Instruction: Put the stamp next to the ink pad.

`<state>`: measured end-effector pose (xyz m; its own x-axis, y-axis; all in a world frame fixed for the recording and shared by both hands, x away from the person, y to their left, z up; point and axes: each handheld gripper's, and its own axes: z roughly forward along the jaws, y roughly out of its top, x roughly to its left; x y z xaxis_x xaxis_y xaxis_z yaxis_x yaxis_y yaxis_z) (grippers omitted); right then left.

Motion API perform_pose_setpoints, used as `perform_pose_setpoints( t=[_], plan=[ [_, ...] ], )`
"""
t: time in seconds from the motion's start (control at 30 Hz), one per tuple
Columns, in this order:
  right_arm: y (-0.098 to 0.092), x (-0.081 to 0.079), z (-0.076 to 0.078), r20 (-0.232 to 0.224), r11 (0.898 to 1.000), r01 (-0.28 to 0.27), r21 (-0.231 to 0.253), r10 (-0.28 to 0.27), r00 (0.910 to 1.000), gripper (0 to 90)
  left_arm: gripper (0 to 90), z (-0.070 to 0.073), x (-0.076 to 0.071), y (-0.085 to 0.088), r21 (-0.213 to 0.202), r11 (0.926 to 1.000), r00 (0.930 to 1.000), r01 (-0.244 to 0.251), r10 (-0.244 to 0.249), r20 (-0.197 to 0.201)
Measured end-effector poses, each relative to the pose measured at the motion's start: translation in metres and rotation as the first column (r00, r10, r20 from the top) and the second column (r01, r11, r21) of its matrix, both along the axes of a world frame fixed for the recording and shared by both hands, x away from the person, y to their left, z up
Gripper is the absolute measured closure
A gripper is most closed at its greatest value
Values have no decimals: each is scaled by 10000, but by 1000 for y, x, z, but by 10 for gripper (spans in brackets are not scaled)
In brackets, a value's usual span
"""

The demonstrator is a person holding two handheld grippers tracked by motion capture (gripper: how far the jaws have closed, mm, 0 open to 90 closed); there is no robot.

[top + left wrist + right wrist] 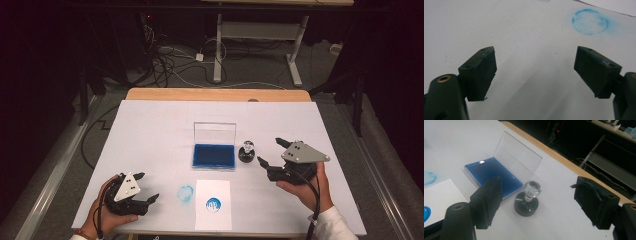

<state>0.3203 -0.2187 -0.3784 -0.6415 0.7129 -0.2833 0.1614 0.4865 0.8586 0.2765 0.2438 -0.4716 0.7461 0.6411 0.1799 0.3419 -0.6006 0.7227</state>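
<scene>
A round black stamp [246, 151] with a clear knob [532, 188] stands upright on the white table cover, just right of an open blue ink pad [214, 155] whose clear lid [517, 154] stands up behind it. A white paper sheet [213, 204] near the front edge carries a blue round print [213, 204]. A fainter blue ring [590, 21] marks the cover left of the sheet. My right gripper [268, 151] is open, a short way right of the stamp, jaws apart and empty. My left gripper [146, 187] is open low over the cover at the front left, empty.
The white cover [150, 135] lies over a wooden table whose far edge [215, 94] shows bare. Beyond it are floor cables [165, 60] and a desk frame [260, 45].
</scene>
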Motion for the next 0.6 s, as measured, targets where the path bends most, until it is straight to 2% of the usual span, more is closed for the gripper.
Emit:
perform_pose_setpoints(
  t=[0.47, 0.6],
  plan=[
    [-8, -16, -10, 280, 9997, -78, -213, 84, 9996, 233, 176, -1, 0, -2, 107, 9999, 10000, 53, -53, 25],
    [-14, -21, -14, 441, 9999, -93, 62, 90, 9990, 227, 176, -1, 0, -2, 140, 9999, 10000, 62, -62, 38]
  ],
)
